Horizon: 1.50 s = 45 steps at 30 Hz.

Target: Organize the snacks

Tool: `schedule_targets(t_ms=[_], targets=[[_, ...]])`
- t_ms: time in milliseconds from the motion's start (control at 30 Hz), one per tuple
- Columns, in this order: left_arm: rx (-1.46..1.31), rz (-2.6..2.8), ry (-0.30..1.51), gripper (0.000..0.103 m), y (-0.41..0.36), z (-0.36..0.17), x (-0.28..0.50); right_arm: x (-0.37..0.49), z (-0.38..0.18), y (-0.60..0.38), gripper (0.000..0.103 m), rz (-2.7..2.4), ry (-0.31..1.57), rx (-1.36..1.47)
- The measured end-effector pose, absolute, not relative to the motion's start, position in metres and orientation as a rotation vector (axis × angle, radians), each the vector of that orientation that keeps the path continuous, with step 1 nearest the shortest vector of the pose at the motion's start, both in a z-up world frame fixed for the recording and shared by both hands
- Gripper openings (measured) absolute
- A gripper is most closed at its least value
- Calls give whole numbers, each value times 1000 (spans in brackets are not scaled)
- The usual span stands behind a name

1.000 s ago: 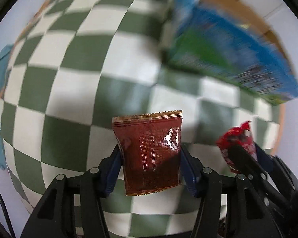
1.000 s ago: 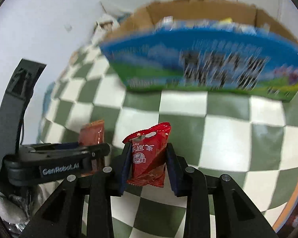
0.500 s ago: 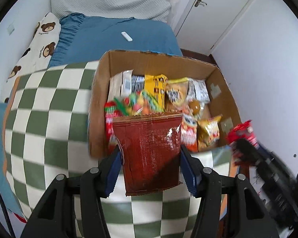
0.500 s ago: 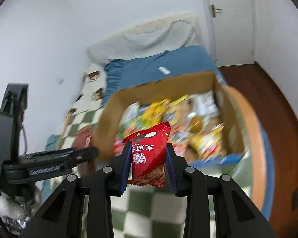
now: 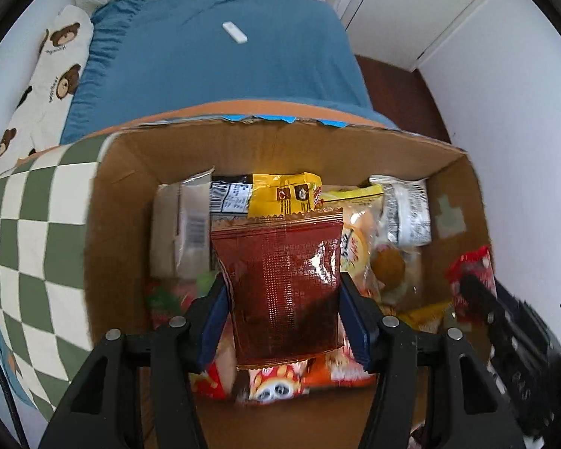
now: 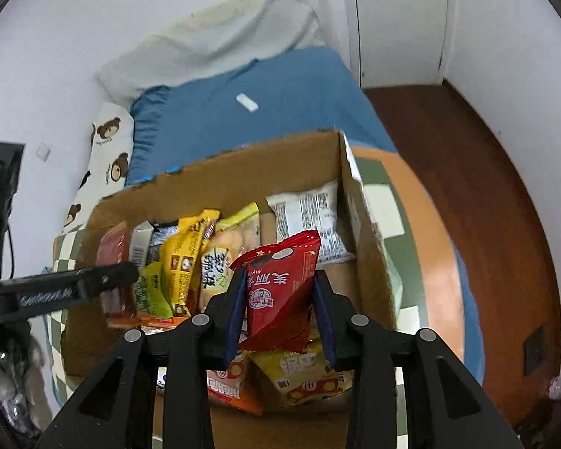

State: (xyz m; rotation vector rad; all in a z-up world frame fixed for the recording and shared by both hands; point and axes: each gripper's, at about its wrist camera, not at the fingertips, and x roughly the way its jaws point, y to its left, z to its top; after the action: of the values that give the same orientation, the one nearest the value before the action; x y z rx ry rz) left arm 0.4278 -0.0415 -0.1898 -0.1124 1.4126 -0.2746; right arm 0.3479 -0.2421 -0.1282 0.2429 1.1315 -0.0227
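Hovering over the cardboard box [image 5: 123, 202], the left gripper [image 5: 284, 310] clamps a brown packet [image 5: 280, 284], the right gripper [image 6: 280, 307] a red packet [image 6: 280, 288] near its three-o'clock wall.

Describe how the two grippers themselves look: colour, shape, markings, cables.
Both the left gripper and the right gripper are matte black frames with triangular cut-outs and silver round screws. Their fingers carry dark blue pads. The right wrist view shows white lettering along the left gripper's side and a thin black cable.
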Motion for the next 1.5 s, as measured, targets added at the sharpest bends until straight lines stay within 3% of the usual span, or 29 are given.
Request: schedule_targets(t_ms=[67, 100, 133, 167, 233, 767, 1500], targets=[[-119, -272, 1449, 54, -45, -201, 435, 356, -138, -243, 65, -21, 1181, 243], [-127, -267, 1460, 55, -46, -204, 437, 359, -142, -243, 92, -17, 1203, 241], [-132, -260, 1465, 60, -46, -205, 438, 360, -144, -242, 101, -7, 1211, 235], [-125, -248, 1464, 65, -46, -206, 438, 357, -144, -239, 101, -8, 1214, 215], [-113, -238, 1451, 91, -46, -203, 437, 352, -145, -233, 101, -16, 1229, 178], [-48, -169, 1338, 92, -27, -172, 391, 338, -140, -211, 101, -32, 1243, 125], [-24, -116, 1004, 92, 12, -57, 234, 200, -25, -192, 102, 24, 965, 63]])
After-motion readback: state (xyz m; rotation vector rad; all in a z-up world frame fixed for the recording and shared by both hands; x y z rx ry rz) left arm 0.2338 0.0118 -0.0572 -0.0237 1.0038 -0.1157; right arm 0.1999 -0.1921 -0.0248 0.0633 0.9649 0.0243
